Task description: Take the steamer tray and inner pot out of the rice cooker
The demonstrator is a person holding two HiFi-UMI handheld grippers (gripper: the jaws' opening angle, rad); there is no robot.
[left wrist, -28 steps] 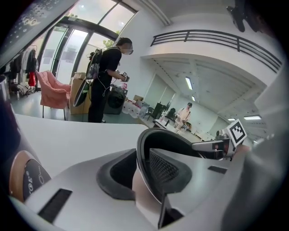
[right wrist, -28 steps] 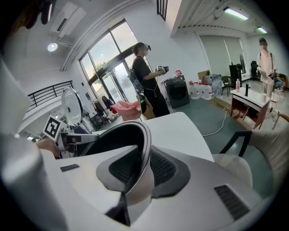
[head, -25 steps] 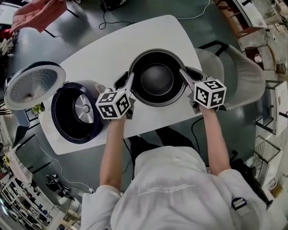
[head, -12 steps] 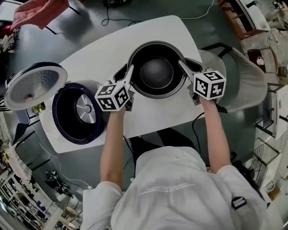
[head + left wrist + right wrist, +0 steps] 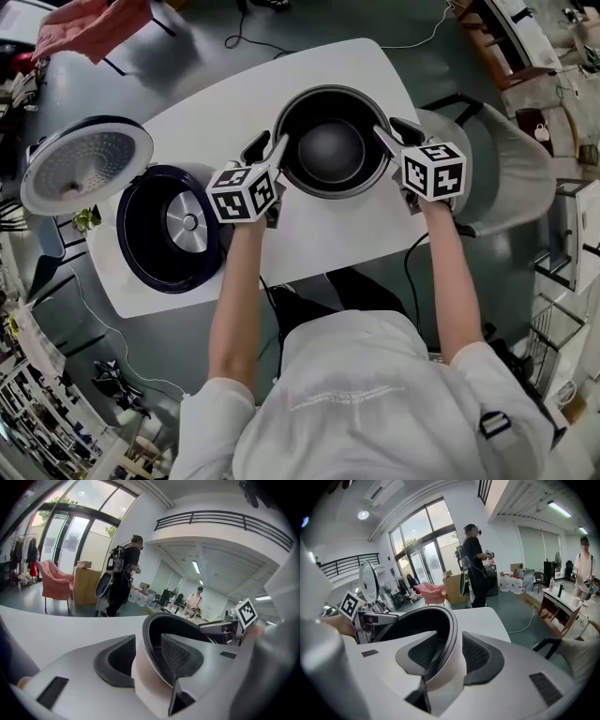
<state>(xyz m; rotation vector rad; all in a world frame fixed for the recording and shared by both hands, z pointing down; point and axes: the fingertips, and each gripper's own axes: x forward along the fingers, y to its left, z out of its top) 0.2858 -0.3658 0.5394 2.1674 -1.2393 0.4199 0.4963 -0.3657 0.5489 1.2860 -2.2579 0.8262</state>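
The dark inner pot (image 5: 330, 155) stands on the white table (image 5: 309, 234), to the right of the rice cooker (image 5: 150, 234). My left gripper (image 5: 268, 150) straddles the pot's left rim and my right gripper (image 5: 392, 133) its right rim. Both sets of jaws are opening, one jaw inside the pot and one outside. In the left gripper view the pot wall (image 5: 145, 677) stands between the left gripper's (image 5: 149, 653) pads with a gap on the inner side. The right gripper view shows the pot rim (image 5: 451, 620) loose between the right gripper's (image 5: 450, 656) pads. I see no steamer tray.
The rice cooker's round lid (image 5: 84, 173) stands open at the far left, and its well shows a bare metal heating plate (image 5: 187, 223). A grey chair (image 5: 506, 159) stands by the table's right end. People stand in the room beyond the table.
Both grippers' jaws have spread apart round the pot's rim. The pot stays on the table between them, and the hands have barely shifted.
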